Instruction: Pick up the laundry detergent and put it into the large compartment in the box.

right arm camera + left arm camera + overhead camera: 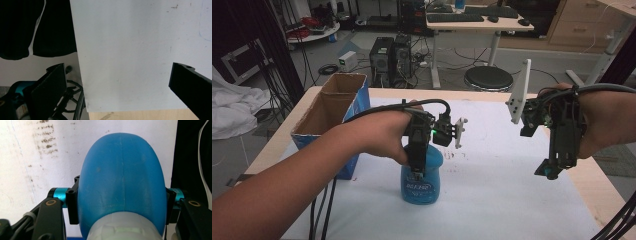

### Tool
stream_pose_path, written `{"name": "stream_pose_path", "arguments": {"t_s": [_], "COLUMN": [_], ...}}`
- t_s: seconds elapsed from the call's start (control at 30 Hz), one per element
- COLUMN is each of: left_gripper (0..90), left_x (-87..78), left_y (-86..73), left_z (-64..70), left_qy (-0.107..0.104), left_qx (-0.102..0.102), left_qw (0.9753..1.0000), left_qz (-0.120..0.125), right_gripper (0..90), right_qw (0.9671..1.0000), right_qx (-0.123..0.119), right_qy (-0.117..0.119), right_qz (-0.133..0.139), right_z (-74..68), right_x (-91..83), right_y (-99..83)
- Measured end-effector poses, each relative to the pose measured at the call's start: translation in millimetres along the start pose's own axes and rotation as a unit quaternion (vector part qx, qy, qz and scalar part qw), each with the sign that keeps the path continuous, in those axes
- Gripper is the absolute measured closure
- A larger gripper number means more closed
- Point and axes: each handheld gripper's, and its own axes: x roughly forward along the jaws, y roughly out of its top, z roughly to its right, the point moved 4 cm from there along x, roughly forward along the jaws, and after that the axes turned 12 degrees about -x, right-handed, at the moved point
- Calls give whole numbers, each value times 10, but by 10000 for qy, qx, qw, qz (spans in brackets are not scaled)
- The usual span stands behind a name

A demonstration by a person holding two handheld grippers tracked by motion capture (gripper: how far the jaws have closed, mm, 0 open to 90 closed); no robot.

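A blue plastic bottle (pixel 422 184) with white lettering stands on the white sheet (pixel 502 190) near the table's middle front. My left gripper (pixel 418 172) comes down on it from above. In the left gripper view the bottle's rounded blue body (pixel 120 182) sits between the two black jaws, which press on both its sides, so my left gripper (pixel 122 205) is shut on it. My right gripper (pixel 549 170) hangs above the right side of the sheet, pointing down. In the right gripper view it (pixel 120 85) stands wide open over bare white sheet.
An open cardboard box with blue sides (pixel 332 112) stands at the left, close to the left forearm. The wooden table edge (pixel 607 200) runs along the right. Beyond the table are computer towers (pixel 389 57), a stool (pixel 487 77) and a desk.
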Motion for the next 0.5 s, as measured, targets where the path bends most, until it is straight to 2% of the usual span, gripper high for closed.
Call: {"name": "stream_pose_path", "arguments": {"t_s": [0.1, 0.23, 0.43, 0.5], "left_gripper": [380, 381, 381, 381], "left_x": [-11, -100, -362, -475], "left_y": [-7, -31, -100, -134], "left_z": [-16, -28, -69, -101], "left_qy": [-13, -101, -103, -120], "left_qx": [-24, -85, -365, -529], "left_qw": [10000, 9999, 9993, 9985], "left_qz": [-63, -1, 6, -14], "right_gripper": [6, 6, 6, 6], "right_qw": [10000, 10000, 10000, 10000], "right_qx": [-16, -21, -34, -52], "right_qy": [-10, -10, -7, -16], "right_qz": [-1, 7, 2, 14], "right_z": [3, 2, 16, 23], "right_x": [5, 4, 8, 14], "right_y": [6, 13, 8, 15]}}
